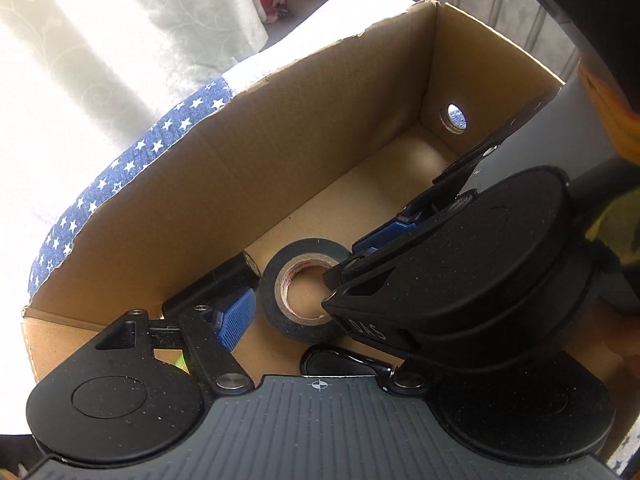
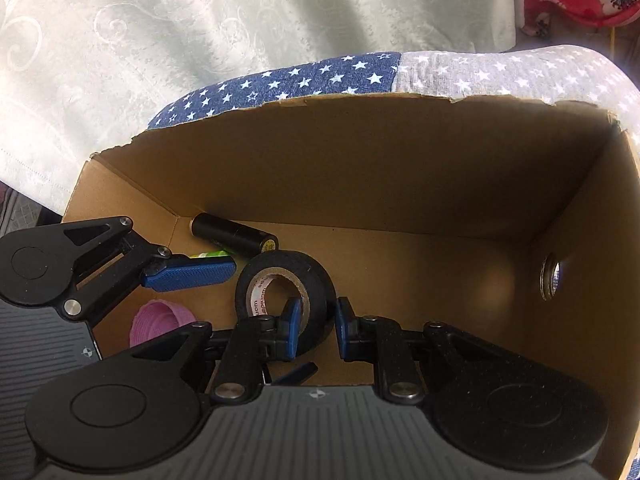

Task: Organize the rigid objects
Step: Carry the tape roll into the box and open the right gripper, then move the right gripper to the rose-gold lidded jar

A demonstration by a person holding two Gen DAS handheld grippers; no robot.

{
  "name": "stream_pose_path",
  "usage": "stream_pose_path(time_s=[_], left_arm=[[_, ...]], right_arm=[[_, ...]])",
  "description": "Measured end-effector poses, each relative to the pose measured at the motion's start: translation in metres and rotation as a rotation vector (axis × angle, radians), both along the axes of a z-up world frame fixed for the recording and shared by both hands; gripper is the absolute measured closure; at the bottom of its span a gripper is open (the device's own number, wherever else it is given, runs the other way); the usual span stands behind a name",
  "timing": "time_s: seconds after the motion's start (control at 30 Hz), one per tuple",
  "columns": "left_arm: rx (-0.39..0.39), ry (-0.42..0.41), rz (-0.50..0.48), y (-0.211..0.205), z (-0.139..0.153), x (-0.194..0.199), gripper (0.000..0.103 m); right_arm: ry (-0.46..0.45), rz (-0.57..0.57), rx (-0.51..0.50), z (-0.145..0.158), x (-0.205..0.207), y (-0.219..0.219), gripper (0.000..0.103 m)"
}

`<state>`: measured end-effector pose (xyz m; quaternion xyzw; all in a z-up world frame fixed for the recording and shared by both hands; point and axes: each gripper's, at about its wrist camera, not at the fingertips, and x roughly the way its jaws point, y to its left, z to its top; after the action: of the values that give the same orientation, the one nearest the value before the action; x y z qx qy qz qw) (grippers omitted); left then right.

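The right claw [image 2: 316,326] is down inside the cardboard box [image 2: 360,168], its two blue pads astride one wall of the roll of black tape [image 2: 282,292]: one pad sits in the core hole, the other outside the rim. That way of taking it makes sense, since a ring's wall is thin enough to pinch while the whole roll would be too wide. A sliver of gap shows beside the outer pad, so I judge the jaws nearly together and either just closing or just letting go; whether they truly clamp the tape I cannot tell. The roll stands tilted on the box floor, leaning toward the near wall, which fits a thing being set down or lifted by its edge.

The left claw [image 1: 296,276] hangs just beside it with jaws apart and nothing between them, one blue pad [image 1: 236,320] left of the roll; its other finger is hidden behind the right claw's body. It seems to wait out of the way or to steady the box.

Behind the tape, against the far wall, lies a black cylinder [image 2: 234,236] with a small green thing [image 2: 210,256] next to it, and a pink ribbed thing [image 2: 160,320] sits in the near corner. So the box is serving as the collecting place. It rests on a star-patterned cloth [image 2: 300,76], with a pale curtain [image 2: 240,12] beyond
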<state>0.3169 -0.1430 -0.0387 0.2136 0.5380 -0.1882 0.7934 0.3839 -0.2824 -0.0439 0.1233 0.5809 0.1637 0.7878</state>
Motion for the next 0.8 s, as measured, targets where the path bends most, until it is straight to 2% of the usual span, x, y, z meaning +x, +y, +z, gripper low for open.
stream_pose_path(time_s=[0.1, 0.33, 0.5, 0.63, 0.8], left_arm=[[0.007, -0.023, -0.007, 0.003, 0.008, -0.008, 0.019], [-0.024, -0.057, 0.011, 0.021, 0.037, -0.031, 0.017], [-0.102, -0.126, 0.01, 0.039, 0.072, -0.057, 0.016], [-0.172, -0.251, -0.028, 0.061, 0.102, -0.102, 0.012], [-0.261, -0.36, -0.044, 0.084, 0.126, -0.162, 0.01]], right_arm=[[0.018, -0.018, 0.062, 0.001, 0.001, -0.006, 0.081], [-0.021, -0.092, 0.173, 0.034, -0.018, -0.025, 0.08], [-0.186, -0.123, 0.249, 0.088, -0.072, -0.04, 0.076], [-0.347, -0.14, 0.301, 0.127, -0.135, -0.051, 0.068], [-0.522, -0.191, 0.372, 0.143, -0.22, -0.056, 0.057]])
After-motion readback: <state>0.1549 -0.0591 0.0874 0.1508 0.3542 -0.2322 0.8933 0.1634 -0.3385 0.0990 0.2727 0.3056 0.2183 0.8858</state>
